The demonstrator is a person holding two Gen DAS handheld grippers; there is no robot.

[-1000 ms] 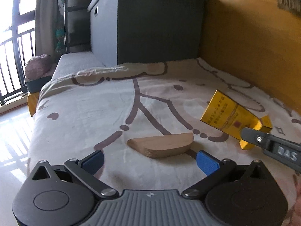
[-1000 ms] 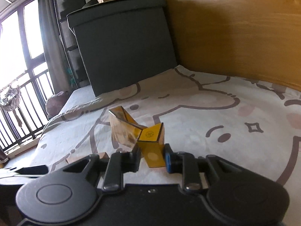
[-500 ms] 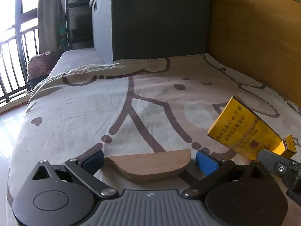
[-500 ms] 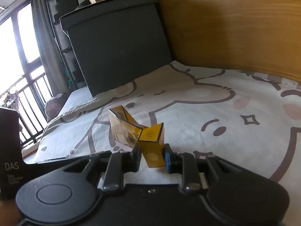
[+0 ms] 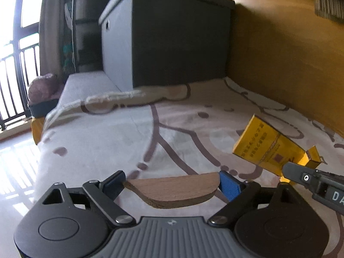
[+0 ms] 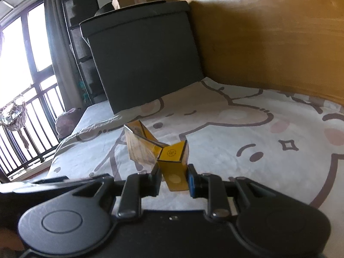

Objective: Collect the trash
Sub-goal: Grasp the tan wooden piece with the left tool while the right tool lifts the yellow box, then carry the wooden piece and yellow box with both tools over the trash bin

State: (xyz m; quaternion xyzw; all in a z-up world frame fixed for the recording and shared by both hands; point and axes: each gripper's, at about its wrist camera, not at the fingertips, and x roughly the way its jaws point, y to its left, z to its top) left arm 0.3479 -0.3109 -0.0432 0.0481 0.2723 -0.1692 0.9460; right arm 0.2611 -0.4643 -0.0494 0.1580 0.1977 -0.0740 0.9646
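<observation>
The left gripper (image 5: 172,179) has its jaws around a flat, half-round wood piece (image 5: 174,190), one pad at each end of it. The jaws have just been closing on the piece, and both pads now look to be touching its ends, so it seems pinched across its long way. The piece appears just clear of the bedsheet (image 5: 120,137), though the blur makes that hard to be sure of.

The right gripper (image 6: 173,173) is pinching the flap end of a yellow box (image 6: 172,157), which sticks up and away from the wood piece toward the headboard (image 6: 268,43), clear of the sheet.

Risks, as I judge them:
- The wood piece is held by its narrow tips only. The left tip tapers to a point, so the pad there has little to bear on; the piece could pivot or slip out and drop back to the sheet.
- The box is crushed and held by one flap. It could tear or slide free if swung.
- The two grippers are near each other beside the wood piece; a careless lift could knock the box against the left gripper.
</observation>
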